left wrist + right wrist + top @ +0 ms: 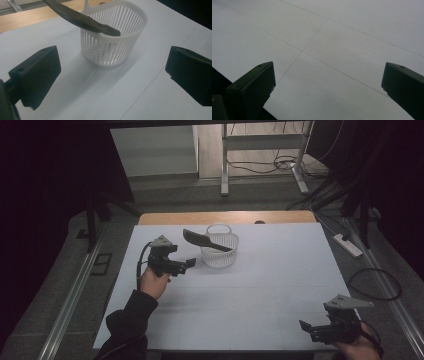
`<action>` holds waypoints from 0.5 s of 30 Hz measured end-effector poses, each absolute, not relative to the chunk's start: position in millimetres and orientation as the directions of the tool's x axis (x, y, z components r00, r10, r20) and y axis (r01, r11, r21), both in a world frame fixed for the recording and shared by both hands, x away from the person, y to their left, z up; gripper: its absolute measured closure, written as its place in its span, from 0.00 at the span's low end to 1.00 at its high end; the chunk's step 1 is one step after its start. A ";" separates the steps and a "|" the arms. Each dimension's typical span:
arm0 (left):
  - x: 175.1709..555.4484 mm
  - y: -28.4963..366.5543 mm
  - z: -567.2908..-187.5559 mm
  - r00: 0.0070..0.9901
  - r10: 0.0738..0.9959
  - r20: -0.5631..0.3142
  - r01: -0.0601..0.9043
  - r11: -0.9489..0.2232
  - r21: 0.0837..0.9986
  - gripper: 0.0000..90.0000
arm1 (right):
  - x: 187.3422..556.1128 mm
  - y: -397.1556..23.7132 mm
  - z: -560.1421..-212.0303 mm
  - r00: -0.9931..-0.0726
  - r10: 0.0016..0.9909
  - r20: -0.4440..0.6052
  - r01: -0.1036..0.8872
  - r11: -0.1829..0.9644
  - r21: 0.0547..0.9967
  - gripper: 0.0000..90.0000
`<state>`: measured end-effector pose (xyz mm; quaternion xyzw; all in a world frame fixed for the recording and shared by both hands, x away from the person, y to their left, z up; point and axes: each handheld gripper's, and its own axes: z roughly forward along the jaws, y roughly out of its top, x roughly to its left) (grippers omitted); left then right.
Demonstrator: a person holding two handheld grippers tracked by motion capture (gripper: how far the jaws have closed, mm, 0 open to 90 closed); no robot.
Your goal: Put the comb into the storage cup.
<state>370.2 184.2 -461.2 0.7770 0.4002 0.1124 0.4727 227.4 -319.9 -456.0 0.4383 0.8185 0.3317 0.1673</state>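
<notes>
From the high view, a white worktop [240, 295] fills the middle. A small white basket [219, 249] with thin slats stands near the far side of it. A long black comb [206, 240] lies across the top of the basket. One end rests on the rim and the wide end sticks out to the left, up in the air. The left tool [186, 265] is held by a hand [152, 282] just left of the basket, and it points at the basket. Its jaws are apart and hold nothing. The right tool [306, 327] is at the near right corner of the worktop, well apart from the basket.

In the left gripper view, the left tool [112, 75] has its two black jaws spread wide, with nothing between them. The basket [113, 45] stands ahead on the worktop [150, 95]. The comb [82, 20] lies tilted over the basket's rim.

In the right gripper view, the right tool [328, 87] also has its jaws spread wide, empty. Below them is bare white worktop [337, 37] with thin lines on it.
</notes>
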 end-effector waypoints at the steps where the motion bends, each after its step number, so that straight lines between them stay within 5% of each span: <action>1: 369.3 184.3 -461.3 0.655 0.727 -0.205 0.519 -0.235 0.822 0.01 | 227.3 -319.9 -455.9 -0.560 0.828 0.017 0.606 0.396 0.690 0.00; 15: 356.9 187.1 -460.5 0.664 0.719 -0.206 0.515 -0.240 0.823 0.00 | 227.4 -320.1 -455.9 -0.559 0.829 0.018 0.608 0.395 0.689 0.00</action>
